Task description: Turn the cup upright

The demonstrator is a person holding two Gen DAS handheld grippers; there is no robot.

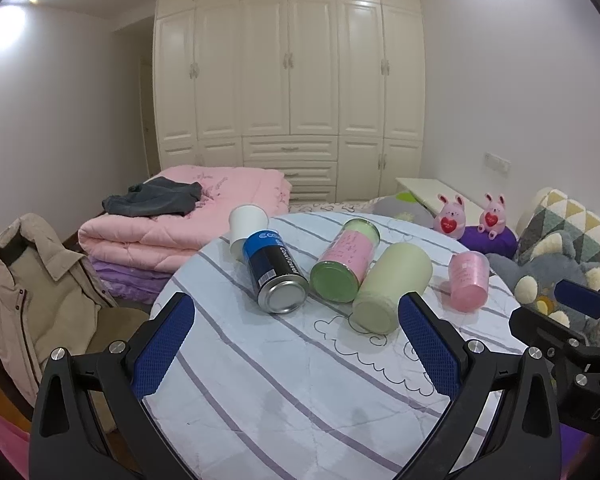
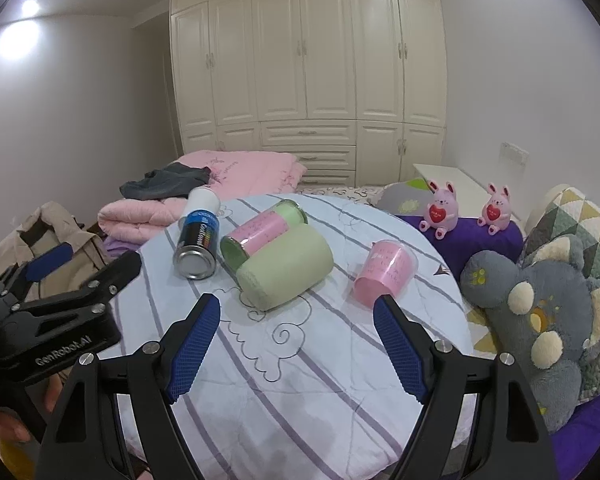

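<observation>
Striped tablecloth (image 1: 284,400), cream wardrobe (image 1: 288,60) behind

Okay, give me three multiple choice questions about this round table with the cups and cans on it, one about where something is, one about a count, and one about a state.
1. Where does the pink cup lie?
A. apart from the others, on the side nearest the plush toys
B. stacked inside the pale green cup
C. on the folded pink quilt

2. How many containers are on the table?
A. three
B. five
C. seven

3. How are the right gripper jaws?
A. shut on the pink cup
B. shut on nothing
C. open, holding nothing

Answers:
1. A, it lies alone on the cloth, apart from the pale green cup.
2. B, the white paper cup, the blue and black can, the pink and green can, the pale green cup and the pink cup.
3. C, its blue pads stand wide apart over bare cloth.
</observation>
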